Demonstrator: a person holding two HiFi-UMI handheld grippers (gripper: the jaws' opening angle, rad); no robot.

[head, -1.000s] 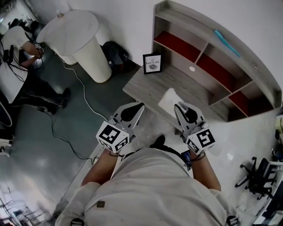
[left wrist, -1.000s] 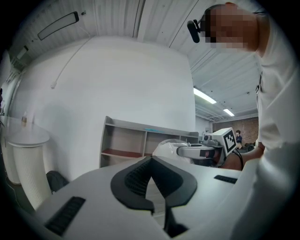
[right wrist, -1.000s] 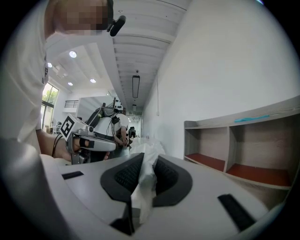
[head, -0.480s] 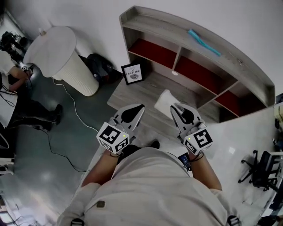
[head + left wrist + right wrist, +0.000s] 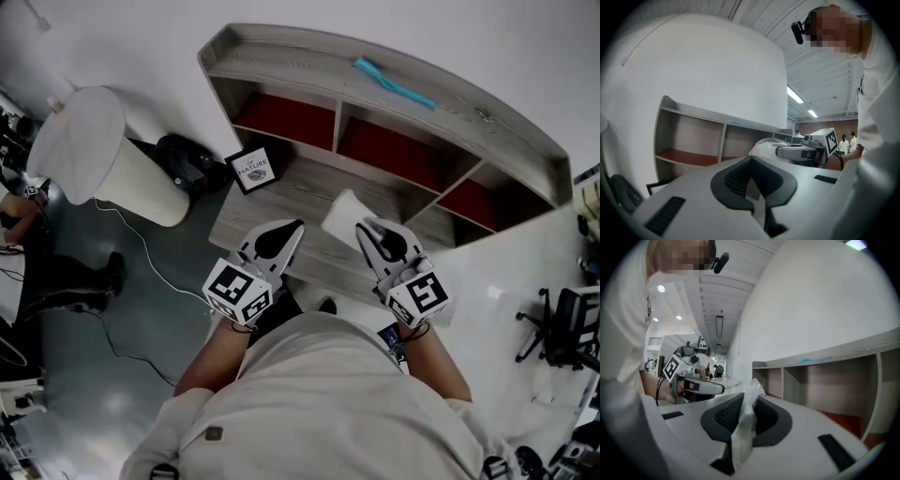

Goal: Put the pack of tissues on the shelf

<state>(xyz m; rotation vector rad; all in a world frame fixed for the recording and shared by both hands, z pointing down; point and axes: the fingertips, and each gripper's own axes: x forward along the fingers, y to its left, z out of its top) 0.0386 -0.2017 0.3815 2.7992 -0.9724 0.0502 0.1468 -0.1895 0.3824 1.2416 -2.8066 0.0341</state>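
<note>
White bin [image 5: 80, 141], framed sign [image 5: 251, 170] and grey wood shelf [image 5: 309, 58] all sit further left in the head view than a second ago. The shelf also shows more fully: all three red-floored bays are now in frame. Both grippers kept their spot in frame, side by side in front of the person's torso.

Pose: both point level at the shelf, marker cubes back at the wrists, forearms roughly parallel.

Left gripper [image 5: 292, 228]: fingers together, nothing between them. The left gripper view looks over them into the leftmost bay.

Pack of tissues [image 5: 343, 216]: off the shelf, in the air. It sits between the two sets of fingertips, just right of the left ones. It sticks out ahead of the right ones and a bit to their left.

Right gripper [image 5: 367, 230]: fingers clamped on the pack's plastic wrap. In the right gripper view the crinkled wrap [image 5: 749, 397] stands up out of the slot between the pads.

Shelf bays lie ahead of both sets of fingertips, well apart from the pack. A teal strip [image 5: 394, 82] lies on the top board.
</note>
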